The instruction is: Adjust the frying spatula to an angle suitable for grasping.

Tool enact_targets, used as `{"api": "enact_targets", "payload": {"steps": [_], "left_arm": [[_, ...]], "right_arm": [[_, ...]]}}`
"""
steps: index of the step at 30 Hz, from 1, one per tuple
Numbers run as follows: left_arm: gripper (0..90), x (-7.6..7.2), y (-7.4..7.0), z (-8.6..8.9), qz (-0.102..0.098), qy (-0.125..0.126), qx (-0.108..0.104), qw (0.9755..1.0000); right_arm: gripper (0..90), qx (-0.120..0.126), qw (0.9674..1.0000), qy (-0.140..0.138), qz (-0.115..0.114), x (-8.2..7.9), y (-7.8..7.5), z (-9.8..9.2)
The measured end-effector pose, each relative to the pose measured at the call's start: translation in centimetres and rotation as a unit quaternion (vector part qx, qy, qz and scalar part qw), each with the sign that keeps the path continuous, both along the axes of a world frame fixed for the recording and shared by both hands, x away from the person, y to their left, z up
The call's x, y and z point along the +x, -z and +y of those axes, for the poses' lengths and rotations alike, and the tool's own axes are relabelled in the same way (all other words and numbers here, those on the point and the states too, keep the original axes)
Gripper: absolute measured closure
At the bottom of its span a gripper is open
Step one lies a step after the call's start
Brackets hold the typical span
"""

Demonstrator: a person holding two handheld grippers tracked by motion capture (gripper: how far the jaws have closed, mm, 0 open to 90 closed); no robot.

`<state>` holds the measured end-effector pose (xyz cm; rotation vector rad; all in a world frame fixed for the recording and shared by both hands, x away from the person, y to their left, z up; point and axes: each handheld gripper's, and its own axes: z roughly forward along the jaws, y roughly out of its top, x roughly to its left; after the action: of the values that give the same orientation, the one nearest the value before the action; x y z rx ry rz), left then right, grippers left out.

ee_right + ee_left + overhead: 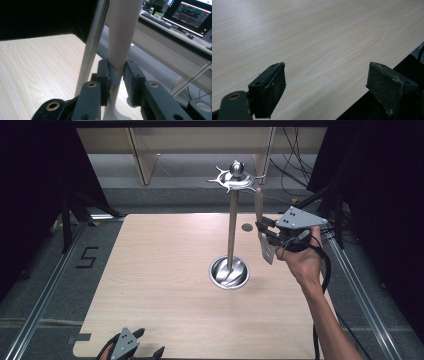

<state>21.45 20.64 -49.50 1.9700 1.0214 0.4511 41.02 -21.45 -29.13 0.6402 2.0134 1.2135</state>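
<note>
- Right gripper [266, 233], closed on the handle of a pale spatula [262, 227], holds it upright above the far right part of the table [165, 270]; the blade hangs down and the handle tip points up.
- In the right gripper view the pads clamp the spatula [122, 32] at a narrow stretch of the handle, low down near the blade.
- Spatula sits just beside the metal rack [231, 220], its handle tip a little below the ring of hooks [231, 181] at the top.
- Left gripper [131, 347] rests at the table's near edge, jaws wide apart with nothing between them.
- Risk: the handle is smooth and round, gripped at one spot, so it may pivot or slide in the pads if it bumps a hook.
- Risk: the rack is tall on a small round base [229, 272]; a sideways knock on the pole could tip it.
- Risk: whether the handle tip has a hanging hole I cannot tell; a blind try may miss the hook.
- Spatula look: cream handle, flat pale blade, slim and light.
</note>
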Motion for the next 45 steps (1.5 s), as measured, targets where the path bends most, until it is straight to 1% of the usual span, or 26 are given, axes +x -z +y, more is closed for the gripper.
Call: {"api": "enact_targets", "payload": {"steps": [2, 3, 4, 6, 7, 11, 12, 14, 16, 18, 19, 20, 21, 23, 25, 26, 27, 29, 30, 31, 34, 35, 38, 41, 42, 45], "left_arm": [[15.0, 0.0, 0.0, 0.0, 0.000, 0.000, 0.000, 1.0000], [15.0, 0.0, 0.0, 0.0, 0.000, 0.000, -0.003, 1.0000], [15.0, 0.0, 0.0, 0.0, 0.000, 0.000, -0.004, 1.0000], [15.0, 0.0, 0.0, 0.0, 0.000, 0.000, -0.004, 1.0000], [15.0, 0.0, 0.0, 0.0, 0.000, 0.000, 0.000, 1.0000], [15.0, -0.1, 0.0, -0.1, 0.001, -0.002, -0.006, 1.0000], [15.0, 0.0, 0.0, -0.1, 0.000, -0.001, -0.004, 1.0000], [15.0, 0.0, 0.0, 0.0, 0.000, 0.000, -0.001, 1.0000], [15.0, 0.0, 0.0, 0.0, 0.000, 0.000, -0.003, 1.0000], [15.0, -0.1, 0.1, -0.1, 0.005, -0.008, -0.010, 0.9999], [15.0, -0.1, 0.1, -0.1, 0.005, -0.007, -0.009, 0.9999], [15.0, -0.1, 0.1, -0.1, 0.005, -0.007, -0.009, 0.9999], [15.0, 0.0, 0.1, -0.1, 0.004, -0.006, -0.006, 1.0000], [15.0, 0.0, 0.1, 0.0, 0.004, -0.006, -0.003, 1.0000], [15.0, 0.0, 0.1, -0.1, 0.004, -0.007, -0.006, 1.0000], [15.0, 0.0, 0.1, 0.0, 0.004, -0.005, 0.001, 1.0000], [15.0, 0.0, 0.1, -0.1, 0.003, -0.007, -0.005, 1.0000], [15.0, 0.0, 0.0, 0.0, 0.001, 0.000, -0.003, 1.0000], [15.0, 0.0, 0.0, 0.0, 0.001, 0.000, -0.003, 1.0000], [15.0, -0.1, 0.1, -0.2, 0.004, -0.006, -0.012, 0.9999], [15.0, 0.0, 0.0, -0.1, 0.001, 0.001, -0.004, 1.0000], [15.0, -0.1, 0.1, -0.1, 0.004, -0.006, -0.009, 0.9999], [15.0, -0.1, 0.0, -0.1, 0.005, -0.006, -0.008, 0.9999], [15.0, -0.1, 0.0, -0.1, 0.004, -0.005, -0.005, 1.0000], [15.0, -0.1, 0.0, -0.1, 0.004, -0.005, -0.005, 1.0000], [15.0, -0.1, 0.0, -0.1, 0.004, -0.006, -0.006, 1.0000]], "right_arm": [[75.7, 0.011, 0.9999, -0.004, -0.002, 0.0, 0.2, 0.0], [75.5, 0.018, 0.9998, -0.010, 0.008, 0.0, 0.3, 0.1], [75.3, 0.017, 0.9998, -0.005, -0.002, 0.0, 0.4, 0.2], [75.0, 0.016, 0.9998, -0.009, 0.002, -0.1, 0.4, 0.2], [74.8, 0.015, 0.9998, -0.010, -0.002, -0.1, 0.4, 0.3], [74.1, 0.013, 0.9999, -0.011, -0.003, -0.2, 0.4, 0.5], [73.9, 0.018, 0.9998, -0.011, 0.004, -0.4, 0.4, 0.6], [73.6, 0.017, 0.9998, -0.011, -0.004, -0.4, 0.4, 0.6], [73.5, 0.020, 0.9997, -0.014, -0.003, -0.4, 0.5, 0.6], [71.2, 0.032, 0.9993, -0.019, 0.009, -0.4, 0.6, 0.7], [71.2, 0.032, 0.9993, -0.019, 0.009, -0.4, 0.6, 0.7], [70.2, 0.032, 0.9993, -0.018, 0.001, -0.3, 0.6, 0.7], [70.2, 0.036, 0.9991, -0.019, 0.008, -0.4, 0.6, 0.7], [70.3, 0.034, 0.9993, -0.018, 0.002, -0.4, 0.6, 0.8], [71.3, 0.032, 0.9992, -0.022, 0.005, -0.4, 0.6, 0.8], [71.3, 0.032, 0.9992, -0.022, 0.005, -0.4, 0.6, 0.8], [72.7, 0.032, 0.9992, -0.024, 0.003, -0.3, 0.6, 0.8], [72.9, 0.037, 0.9988, -0.026, 0.017, -0.4, 0.6, 0.9], [72.9, 0.037, 0.9988, -0.026, 0.017, -0.4, 0.6, 0.9], [72.7, 0.036, 0.9991, -0.023, -0.001, -0.3, 0.6, 0.7], [72.3, 0.039, 0.9990, -0.023, 0.001, -0.3, 0.6, 0.7], [71.9, 0.039, 0.9990, -0.022, 0.003, -0.4, 0.6, 0.7], [67.8, 0.048, 0.9985, -0.022, 0.016, -0.4, 0.7, 0.7], [61.6, 0.052, 0.9985, -0.013, 0.007, -0.5, 0.7, 0.5], [59.4, 0.058, 0.9983, -0.003, 0.007, -0.8, 0.9, 0.1], [56.3, 0.061, 0.9980, -0.008, 0.008, -1.2, 1.2, -0.2]]}}
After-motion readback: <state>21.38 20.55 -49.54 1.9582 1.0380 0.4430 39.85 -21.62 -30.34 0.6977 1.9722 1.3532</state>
